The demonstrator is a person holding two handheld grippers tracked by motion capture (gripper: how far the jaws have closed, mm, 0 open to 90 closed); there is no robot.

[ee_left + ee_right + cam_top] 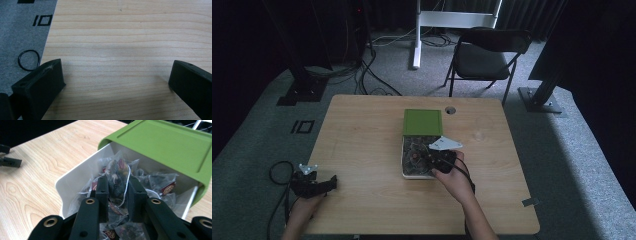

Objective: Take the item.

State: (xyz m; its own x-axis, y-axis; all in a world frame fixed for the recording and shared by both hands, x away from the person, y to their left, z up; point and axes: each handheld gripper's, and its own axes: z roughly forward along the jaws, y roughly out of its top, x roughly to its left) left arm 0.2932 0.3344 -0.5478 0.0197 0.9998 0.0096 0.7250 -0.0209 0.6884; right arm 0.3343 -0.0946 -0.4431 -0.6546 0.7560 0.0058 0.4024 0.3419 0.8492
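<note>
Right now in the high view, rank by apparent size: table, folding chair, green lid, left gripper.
1. table, by far the largest.
2. folding chair; it stands farther from the camera, so it may look smaller than it is.
3. green lid.
4. left gripper, counting its whole body; close to the lid, so this order is unsure.

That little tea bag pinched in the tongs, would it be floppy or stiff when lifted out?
Probably floppy: the tea bag is thin see-through mesh that crumples between the right tongs. Likely very light, holding only loose leaves. Its string could snag on the other bags in the white box.
</note>
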